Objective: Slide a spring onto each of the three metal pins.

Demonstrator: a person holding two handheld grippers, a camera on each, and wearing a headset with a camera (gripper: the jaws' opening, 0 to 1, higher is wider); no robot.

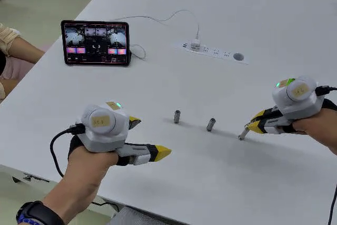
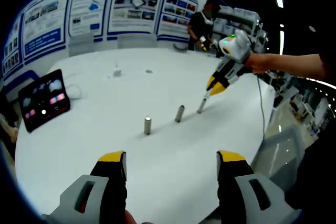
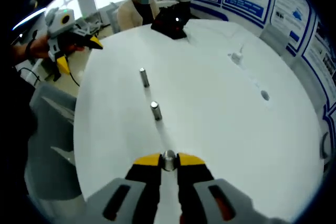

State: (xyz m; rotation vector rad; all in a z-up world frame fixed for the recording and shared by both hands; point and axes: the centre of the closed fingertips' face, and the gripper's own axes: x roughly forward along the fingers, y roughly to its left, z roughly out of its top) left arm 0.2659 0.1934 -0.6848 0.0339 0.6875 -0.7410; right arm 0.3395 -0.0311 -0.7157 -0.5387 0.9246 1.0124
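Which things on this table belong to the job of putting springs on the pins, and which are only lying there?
For the job:
first standing pin
second standing pin
third pin, gripped by the right hand-held gripper
left hand-held gripper, open and holding nothing

Only lying about:
tablet
power strip
white cable

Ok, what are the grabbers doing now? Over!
Left gripper open, empty. Right gripper shut on tilted pin, tip on table. Middle pin and left pin standing alone. Nothing in the way.
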